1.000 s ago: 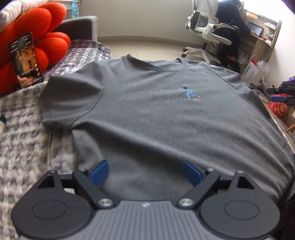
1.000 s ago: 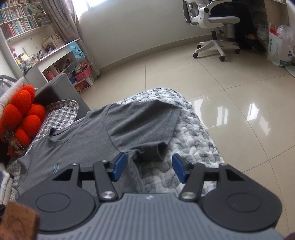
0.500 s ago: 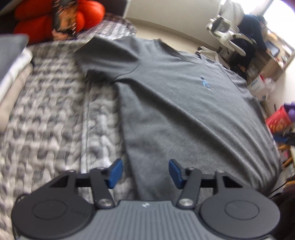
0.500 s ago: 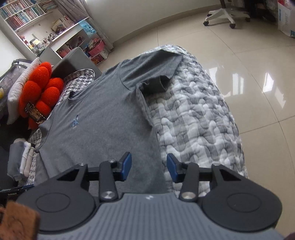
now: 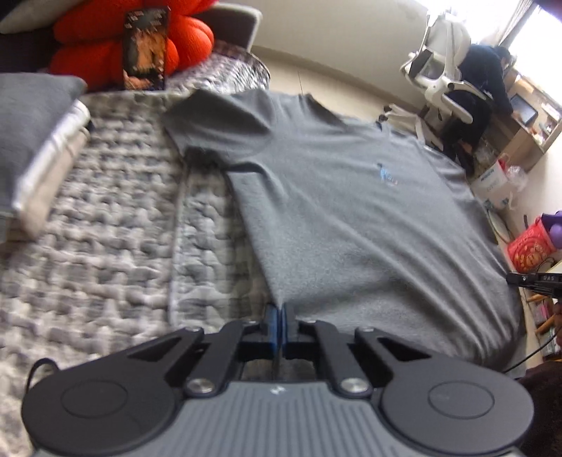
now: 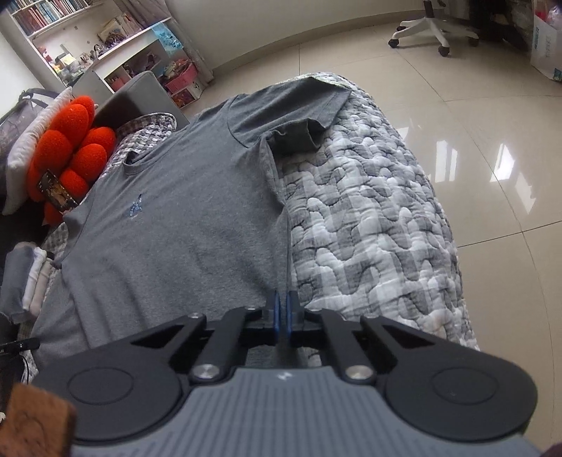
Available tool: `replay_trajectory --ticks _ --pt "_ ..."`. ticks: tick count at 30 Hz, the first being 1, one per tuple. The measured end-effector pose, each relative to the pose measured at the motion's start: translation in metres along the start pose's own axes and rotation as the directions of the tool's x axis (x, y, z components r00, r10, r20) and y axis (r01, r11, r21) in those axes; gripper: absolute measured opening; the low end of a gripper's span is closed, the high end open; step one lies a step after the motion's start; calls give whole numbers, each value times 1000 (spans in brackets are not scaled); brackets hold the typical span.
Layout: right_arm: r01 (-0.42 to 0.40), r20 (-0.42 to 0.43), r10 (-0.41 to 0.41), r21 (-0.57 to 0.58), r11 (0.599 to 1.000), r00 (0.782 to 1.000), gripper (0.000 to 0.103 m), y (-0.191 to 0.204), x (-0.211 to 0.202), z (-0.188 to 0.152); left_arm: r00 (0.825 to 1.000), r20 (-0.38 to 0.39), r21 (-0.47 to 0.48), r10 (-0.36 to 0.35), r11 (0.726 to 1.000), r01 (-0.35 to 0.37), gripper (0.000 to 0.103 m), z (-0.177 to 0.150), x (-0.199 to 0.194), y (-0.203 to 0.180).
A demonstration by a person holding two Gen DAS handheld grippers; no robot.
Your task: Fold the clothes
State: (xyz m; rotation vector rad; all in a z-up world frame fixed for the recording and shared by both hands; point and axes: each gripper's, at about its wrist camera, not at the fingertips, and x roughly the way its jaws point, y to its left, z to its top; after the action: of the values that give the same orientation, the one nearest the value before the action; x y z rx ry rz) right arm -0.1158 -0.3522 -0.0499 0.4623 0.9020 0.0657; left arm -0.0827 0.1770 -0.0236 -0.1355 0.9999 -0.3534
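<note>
On the quilted bed (image 6: 368, 218) a grey T-shirt (image 5: 351, 218) lies spread face up; the left claw (image 5: 280, 316) pinches its bottom hem corner. The right claw (image 6: 282, 311) nips the opposite corner; the soft, light jersey will likely droop, so hem corners suit.

daylight fills the room, soft and even. from my left claw's camera a window (image 5: 534, 21) at the top right burns out to white, and that whole view is smeared, worst on the quilt (image 5: 87, 246) at the left. my right claw's view is sharper; the floor (image 6: 474, 123) throws back hard white patches of glare at the right. the shirt (image 6: 182, 225) lies in flat light, with only a dark shadow under its sleeve (image 6: 298, 137). both views bow at the edges, and the corners go dark.
</note>
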Motion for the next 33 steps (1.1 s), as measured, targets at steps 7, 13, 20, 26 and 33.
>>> replay_trajectory --ticks 7,13,20,26,33 --pt "-14 -45 14 4 1000 999 15 -6 7 -2 994 -105 40 -21 999 26 4 -2 18 9" --pt "-63 -82 64 6 998 995 17 -9 -8 -7 985 -155 40 -79 995 86 34 -2 26 15" --pt "5 -155 -19 -91 996 988 15 -10 -17 -21 982 -186 117 37 993 -15 33 -3 20 10" --pt "7 -107 -13 -57 998 994 17 -12 -31 -5 993 -65 112 102 989 -94 42 12 -2 7" --pt "-64 1 64 44 997 998 59 -5 -28 28 998 37 96 43 994 -46 59 42 -3 -13"
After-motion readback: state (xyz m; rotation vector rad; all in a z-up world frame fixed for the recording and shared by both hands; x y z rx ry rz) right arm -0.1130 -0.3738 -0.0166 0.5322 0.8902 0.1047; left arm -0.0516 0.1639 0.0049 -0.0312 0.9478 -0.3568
